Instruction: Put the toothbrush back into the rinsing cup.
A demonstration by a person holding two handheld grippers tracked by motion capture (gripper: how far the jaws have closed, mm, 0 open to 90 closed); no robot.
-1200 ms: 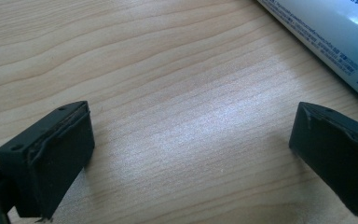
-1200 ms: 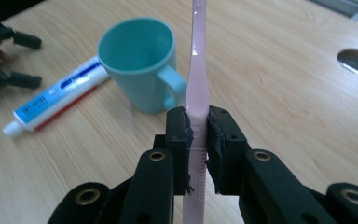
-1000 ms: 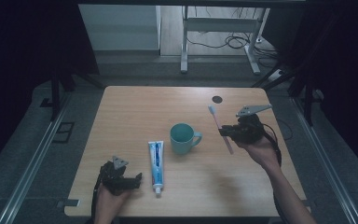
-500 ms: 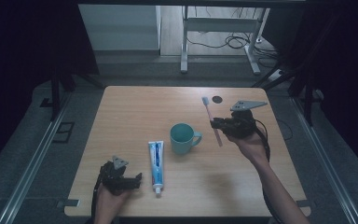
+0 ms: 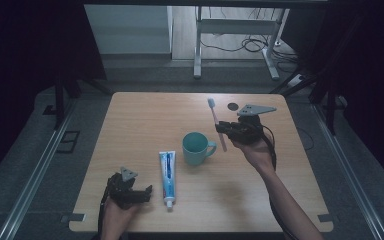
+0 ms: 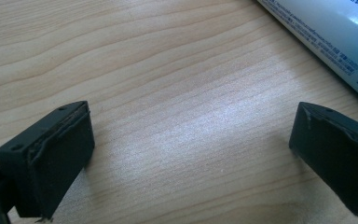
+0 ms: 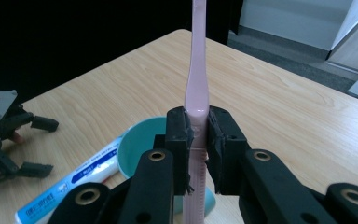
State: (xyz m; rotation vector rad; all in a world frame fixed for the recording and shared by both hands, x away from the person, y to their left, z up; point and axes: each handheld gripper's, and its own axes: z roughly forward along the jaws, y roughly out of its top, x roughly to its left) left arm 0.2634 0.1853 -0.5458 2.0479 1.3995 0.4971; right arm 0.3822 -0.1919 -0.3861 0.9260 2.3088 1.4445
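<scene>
My right gripper point(image 5: 223, 128) hangs in the air just right of the teal mug point(image 5: 197, 148), shut on a pink toothbrush point(image 5: 216, 121) that stands nearly upright with its head up. In the right gripper view the pads point(image 7: 182, 135) pinch the pink handle point(image 7: 197, 74) with the mug point(image 7: 137, 142) below and behind it. My left gripper point(image 5: 146, 194) rests on the table near the front left, open and empty, pointing at the toothpaste tube point(image 5: 168, 174). In the left gripper view the tube point(image 6: 328, 39) lies just beyond the wide-apart jaws.
The wooden table point(image 5: 145, 117) has a small dark round hole point(image 5: 233, 106) near its far right edge. Beyond the table stand a metal frame's legs point(image 5: 197, 47) and cables on the floor. Dark curtains close both sides.
My right gripper has carried the toothbrush leftward and a little farther back, closer to the mug. The left gripper, mug and toothpaste have stayed put.
</scene>
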